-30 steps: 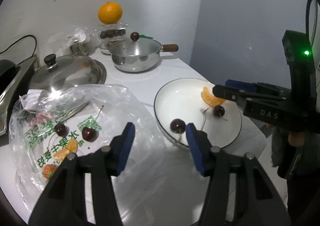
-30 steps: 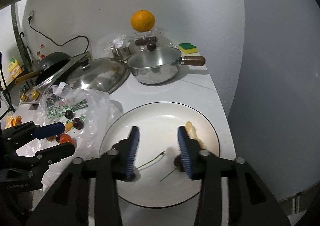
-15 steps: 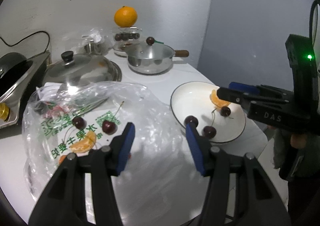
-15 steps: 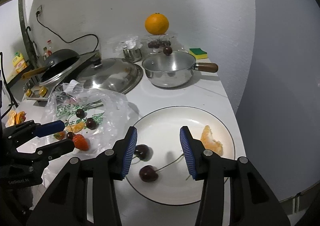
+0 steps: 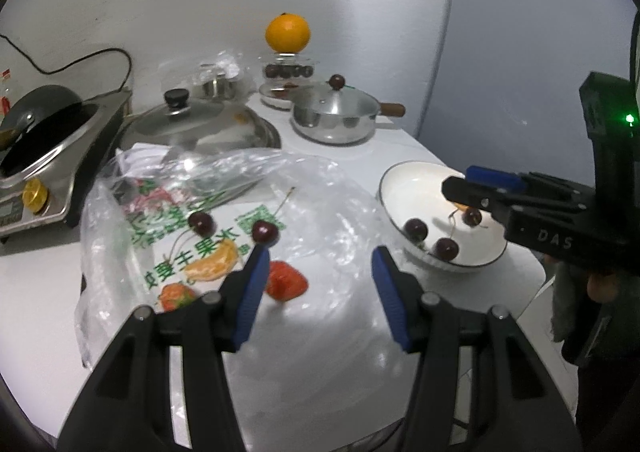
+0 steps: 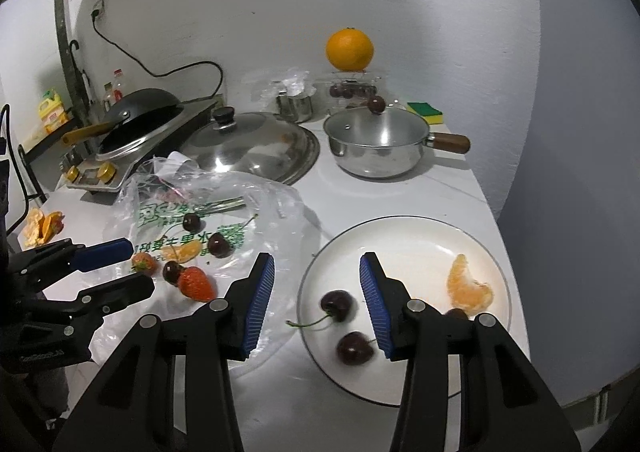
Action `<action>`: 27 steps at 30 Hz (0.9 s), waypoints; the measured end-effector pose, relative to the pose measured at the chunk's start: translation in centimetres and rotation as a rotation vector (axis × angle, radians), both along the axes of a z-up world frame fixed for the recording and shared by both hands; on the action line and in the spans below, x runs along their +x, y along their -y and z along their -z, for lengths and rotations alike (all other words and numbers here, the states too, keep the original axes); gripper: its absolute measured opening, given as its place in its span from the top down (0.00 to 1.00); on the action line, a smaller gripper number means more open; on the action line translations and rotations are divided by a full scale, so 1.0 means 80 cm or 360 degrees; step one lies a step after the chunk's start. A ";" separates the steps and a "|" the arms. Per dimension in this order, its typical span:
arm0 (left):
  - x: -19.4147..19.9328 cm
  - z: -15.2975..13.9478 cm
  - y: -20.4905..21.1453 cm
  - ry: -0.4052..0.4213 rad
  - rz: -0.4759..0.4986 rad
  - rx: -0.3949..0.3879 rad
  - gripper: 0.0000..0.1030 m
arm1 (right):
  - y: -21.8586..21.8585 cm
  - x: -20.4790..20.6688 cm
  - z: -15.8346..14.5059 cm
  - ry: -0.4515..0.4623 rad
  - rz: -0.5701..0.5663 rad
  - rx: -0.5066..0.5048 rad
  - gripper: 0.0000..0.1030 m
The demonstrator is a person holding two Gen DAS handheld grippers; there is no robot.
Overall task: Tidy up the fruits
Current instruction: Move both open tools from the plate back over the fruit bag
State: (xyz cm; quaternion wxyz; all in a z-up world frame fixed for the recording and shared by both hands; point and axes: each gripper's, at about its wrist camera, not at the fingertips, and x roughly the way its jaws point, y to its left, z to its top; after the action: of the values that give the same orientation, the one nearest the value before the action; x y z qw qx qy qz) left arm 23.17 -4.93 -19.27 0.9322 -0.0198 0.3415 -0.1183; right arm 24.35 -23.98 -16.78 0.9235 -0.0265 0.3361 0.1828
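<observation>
Pulled back from the round white plate with a thin dark rim (image 6: 404, 224) since the earlier frame: both grippers, so more counter shows. On plate: pale orange mandarin segment (image 6: 467, 285), curved, long axis running away from camera; three dark red cherries, one (image 6: 337, 303) with green stem pointing left past the rim. Left of plate: crumpled clear plastic bag with green print (image 5: 320, 212), bearing cherries, second segment, bright red strawberry (image 6: 195, 283) with tip toward plate. Behind plate: steel saucepan with wooden handle (image 6: 376, 144). Left gripper (image 5: 316, 264) and right gripper (image 6: 317, 272): half-spread blue pads, nothing between.
</observation>
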 end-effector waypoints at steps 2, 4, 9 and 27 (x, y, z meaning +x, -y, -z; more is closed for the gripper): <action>-0.004 0.001 -0.008 -0.0002 -0.0021 0.0000 0.41 | -0.007 -0.002 0.002 -0.0004 -0.0015 -0.0002 0.54; -0.008 0.002 -0.016 0.0001 -0.0041 -0.0012 0.30 | -0.016 -0.003 0.003 -0.0008 -0.0033 -0.0007 0.54; -0.016 0.005 -0.031 0.0000 -0.0068 -0.0027 0.30 | -0.031 -0.006 0.004 -0.0015 -0.0065 -0.0017 0.54; -0.019 0.033 -0.081 -0.0055 -0.0163 -0.0039 0.30 | -0.093 -0.004 0.027 -0.0086 -0.0187 -0.0044 0.54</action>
State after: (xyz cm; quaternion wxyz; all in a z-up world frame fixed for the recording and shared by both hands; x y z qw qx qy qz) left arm 21.63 1.53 -21.87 0.9307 -0.0506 0.3547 -0.0743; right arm 24.03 -16.54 -18.97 0.9013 -0.0539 0.3613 0.2327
